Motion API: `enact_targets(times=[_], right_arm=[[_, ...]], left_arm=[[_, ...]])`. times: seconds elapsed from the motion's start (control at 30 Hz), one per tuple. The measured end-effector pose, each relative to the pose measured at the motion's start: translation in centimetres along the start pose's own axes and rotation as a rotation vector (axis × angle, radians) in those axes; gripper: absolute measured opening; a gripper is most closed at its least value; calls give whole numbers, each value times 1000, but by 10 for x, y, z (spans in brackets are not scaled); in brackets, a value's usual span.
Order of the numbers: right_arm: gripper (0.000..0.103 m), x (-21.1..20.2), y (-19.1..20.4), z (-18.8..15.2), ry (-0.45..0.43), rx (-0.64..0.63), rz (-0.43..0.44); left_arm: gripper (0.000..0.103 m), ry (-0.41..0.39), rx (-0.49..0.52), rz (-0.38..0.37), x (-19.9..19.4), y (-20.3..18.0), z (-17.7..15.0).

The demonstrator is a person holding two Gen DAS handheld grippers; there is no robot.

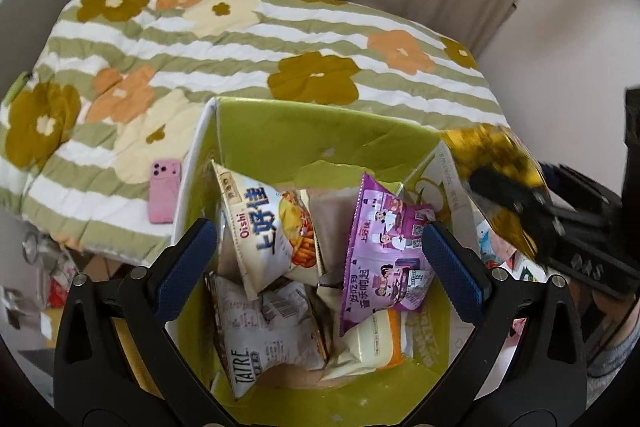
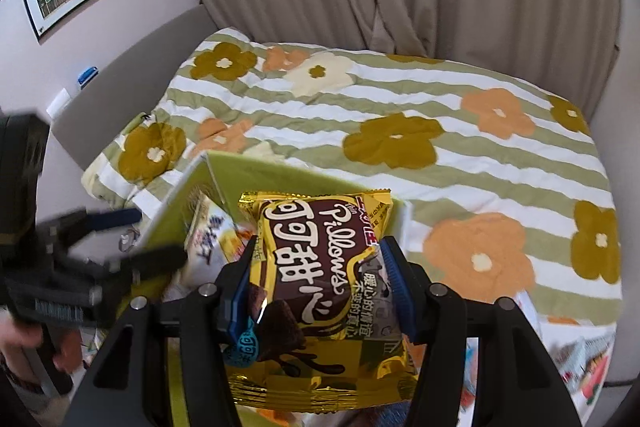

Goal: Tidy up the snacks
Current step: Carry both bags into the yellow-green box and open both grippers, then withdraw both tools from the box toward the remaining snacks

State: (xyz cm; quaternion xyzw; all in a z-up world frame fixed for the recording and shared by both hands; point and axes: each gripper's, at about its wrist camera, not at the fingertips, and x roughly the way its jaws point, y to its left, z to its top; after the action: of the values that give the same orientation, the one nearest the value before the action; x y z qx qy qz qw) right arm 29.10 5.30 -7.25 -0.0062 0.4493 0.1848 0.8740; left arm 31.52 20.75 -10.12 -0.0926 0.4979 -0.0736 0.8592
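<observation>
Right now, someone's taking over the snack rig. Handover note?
Left gripper: jaws open, empty, poised over the green-lined cardboard box.
Right gripper: jaws shut on the gold-and-brown Pillows cocoa snack bag, held above the box's right side.
Done: white Oishi chip bag, purple cartoon-print snack bag and white TATRE bag already lie in the box.
Left: drop the Pillows bag in; more packets sit blurred to the right of the box.

The gold bag reads "Pillows" and "可可甜心". A white bag reads "Oishi 上好佳". A grey-white bag reads "TATRE". The purple bag carries "好吃到音乐响起".
</observation>
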Motion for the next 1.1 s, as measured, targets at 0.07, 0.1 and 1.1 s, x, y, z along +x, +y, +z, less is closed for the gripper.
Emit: enact_targets(times=[0.07, 0.1, 1.1], right_arm=[[53, 9, 2, 6, 0, 2, 5], [54, 15, 2, 10, 7, 8, 10], [98, -65, 18, -47, -69, 108, -53]], left_arm=[[102, 0, -7, 2, 0, 2, -2], [102, 3, -6, 6, 1, 3, -3], [102, -51, 101, 42, -58, -34, -55]])
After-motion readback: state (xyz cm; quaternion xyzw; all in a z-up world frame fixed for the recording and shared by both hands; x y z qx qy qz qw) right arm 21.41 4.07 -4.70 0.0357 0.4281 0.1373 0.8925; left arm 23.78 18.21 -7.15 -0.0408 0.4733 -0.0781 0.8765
